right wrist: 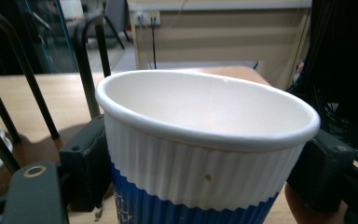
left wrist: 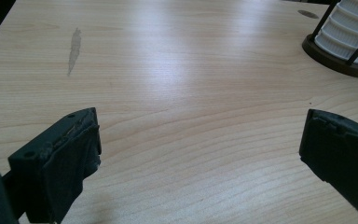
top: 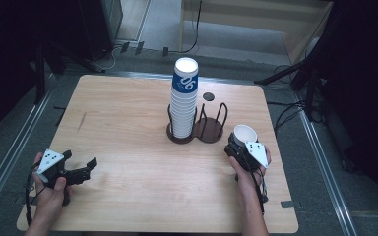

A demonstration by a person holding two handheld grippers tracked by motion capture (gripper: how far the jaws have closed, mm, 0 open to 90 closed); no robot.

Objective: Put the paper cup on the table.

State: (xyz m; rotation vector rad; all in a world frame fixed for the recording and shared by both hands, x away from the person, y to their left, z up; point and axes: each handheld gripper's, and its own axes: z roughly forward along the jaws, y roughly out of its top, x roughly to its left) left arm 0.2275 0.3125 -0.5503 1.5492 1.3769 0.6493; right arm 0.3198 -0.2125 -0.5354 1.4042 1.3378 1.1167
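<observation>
The paper cup [right wrist: 205, 154], ribbed white above a blue band, stands upright with its mouth open between my right gripper [top: 242, 146] jaws, which clamp its sides near the table's [top: 128, 187] right edge. Just beside it stands the empty wire holder [top: 211, 123], then the cup stack [top: 184, 98]. My left gripper [top: 81, 169] rests open, well apart.

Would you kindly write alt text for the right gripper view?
A white and blue ribbed paper cup, open end up, is clamped between the right gripper's two black jaws. Behind it stand the black wire holder and the wooden table.
</observation>
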